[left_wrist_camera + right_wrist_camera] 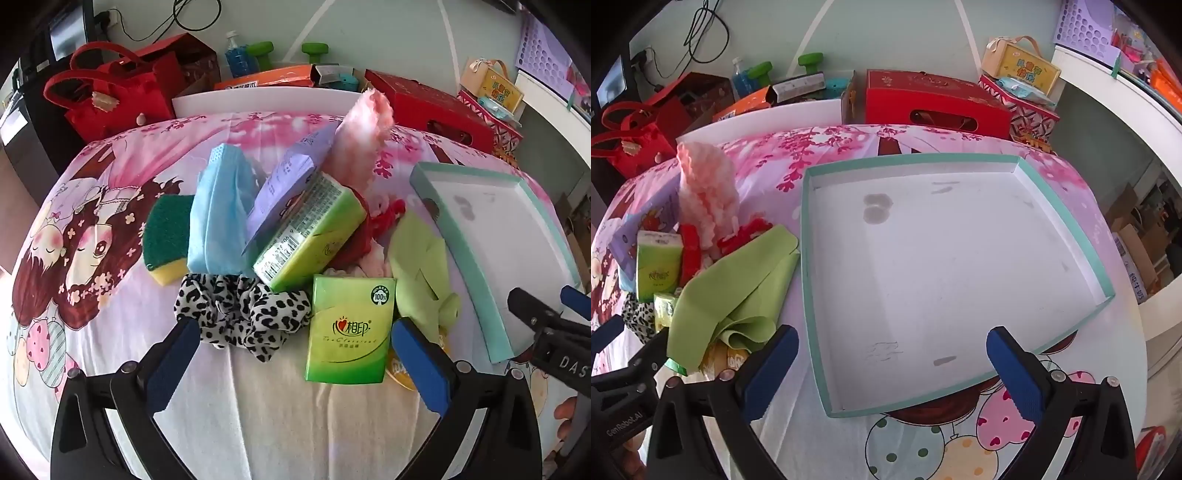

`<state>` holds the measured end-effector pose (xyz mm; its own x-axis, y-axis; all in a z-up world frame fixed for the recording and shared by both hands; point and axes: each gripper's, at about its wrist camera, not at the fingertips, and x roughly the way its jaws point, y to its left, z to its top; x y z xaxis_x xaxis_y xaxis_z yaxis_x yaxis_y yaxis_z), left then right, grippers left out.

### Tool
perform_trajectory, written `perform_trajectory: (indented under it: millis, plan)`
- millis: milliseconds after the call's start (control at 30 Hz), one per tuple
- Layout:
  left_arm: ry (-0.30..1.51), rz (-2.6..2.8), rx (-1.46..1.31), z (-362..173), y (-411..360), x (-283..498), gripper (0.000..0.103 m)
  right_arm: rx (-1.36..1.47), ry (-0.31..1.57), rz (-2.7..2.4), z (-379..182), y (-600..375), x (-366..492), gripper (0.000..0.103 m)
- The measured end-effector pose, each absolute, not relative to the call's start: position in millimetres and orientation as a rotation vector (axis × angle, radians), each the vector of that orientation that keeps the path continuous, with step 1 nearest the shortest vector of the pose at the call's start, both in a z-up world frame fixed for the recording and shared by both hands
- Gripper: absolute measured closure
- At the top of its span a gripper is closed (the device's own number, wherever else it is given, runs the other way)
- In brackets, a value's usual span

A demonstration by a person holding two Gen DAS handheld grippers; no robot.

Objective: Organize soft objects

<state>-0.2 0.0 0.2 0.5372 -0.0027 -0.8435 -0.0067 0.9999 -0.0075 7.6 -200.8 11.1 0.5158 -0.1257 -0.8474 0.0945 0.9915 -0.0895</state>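
Softness is shared by nearly everything in the pile (pixel 280 229), which lies on the patterned sheet (pixel 110 332) just left of the tray (pixel 960 280). The tray holds nothing yet, so the sorting is judged not begun. Both tongs are spread wide and nothing is held: the left gripper (pixel 295 354) hangs over the near edge of the pile, the right gripper (pixel 892 365) over the near rim of the tray.

The tissue pack (pixel 349 328) lies flat and nearest the left gripper; it is judged light and squashy, with a slick wrapper, so it would best be taken across its narrow sides and pinched firmly. A second, thicker pack (pixel 310 240) leans on the heap behind it, tilted, and may slide when its neighbours are disturbed. The scrunchie (pixel 240 310), touching the first pack, is limp and can be pinched anywhere on its ring. The mask (pixel 218 218) and green cloth (pixel 738 288) are thin and floppy; a bunched fold is the surest hold, since a single layer may slip or drag other things along. The sponge (pixel 166 240) is springy and light, and is best gripped across its short sides. The pink fluffy roll (pixel 364 136) stands up at the back, and what props it cannot be told.
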Motion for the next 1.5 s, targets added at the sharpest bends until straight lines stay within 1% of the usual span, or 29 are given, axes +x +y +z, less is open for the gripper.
perform_trajectory:
  millis: [133,333,1500]
  plan:
    - [0.981,0.028,-0.010,-2.9,-8.4,-5.8,0.000,-0.047,1.017,-0.147,8.9,-200.7,3.3,0.000]
    - [1.014,-0.008,-0.069,-4.7,7.1,4.1,0.000,-0.061,1.036,-0.152,7.3,-197.9,4.9,0.000]
    - [1.010,-0.014,-0.045,2.0,4.2,2.8,0.000,-0.047,1.047,-0.154,3.5,-205.0,7.6,0.000]
